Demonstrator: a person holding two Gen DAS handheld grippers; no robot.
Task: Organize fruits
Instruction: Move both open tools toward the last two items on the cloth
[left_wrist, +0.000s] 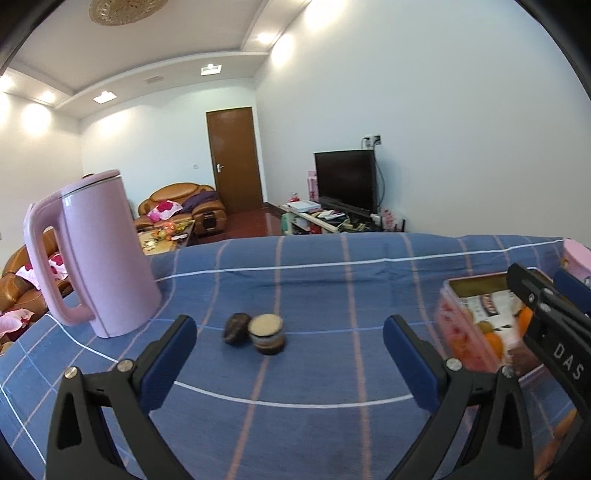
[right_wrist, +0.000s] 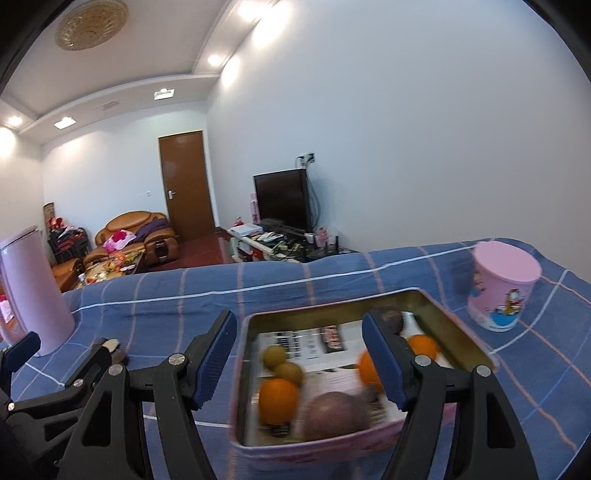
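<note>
A pink metal tin (right_wrist: 258, 448) sits on the blue checked cloth and holds several fruits: oranges (right_wrist: 277, 400), small green-brown fruits (right_wrist: 275, 356) and a dark purple fruit (right_wrist: 336, 415). My right gripper (right_wrist: 299, 360) is open and empty, hovering over the tin. In the left wrist view the tin (left_wrist: 448, 332) is at the right, with the right gripper (left_wrist: 546, 314) above it. My left gripper (left_wrist: 290, 345) is open and empty. A dark round fruit (left_wrist: 236, 328) and a small dark jar with a pale lid (left_wrist: 266, 333) lie just beyond its fingertips.
A tall pink kettle (left_wrist: 99, 254) stands at the left of the table; it also shows in the right wrist view (right_wrist: 33, 288). A pink cartoon cup (right_wrist: 500, 286) stands at the far right. The table's far edge (left_wrist: 332, 240) drops to a living room.
</note>
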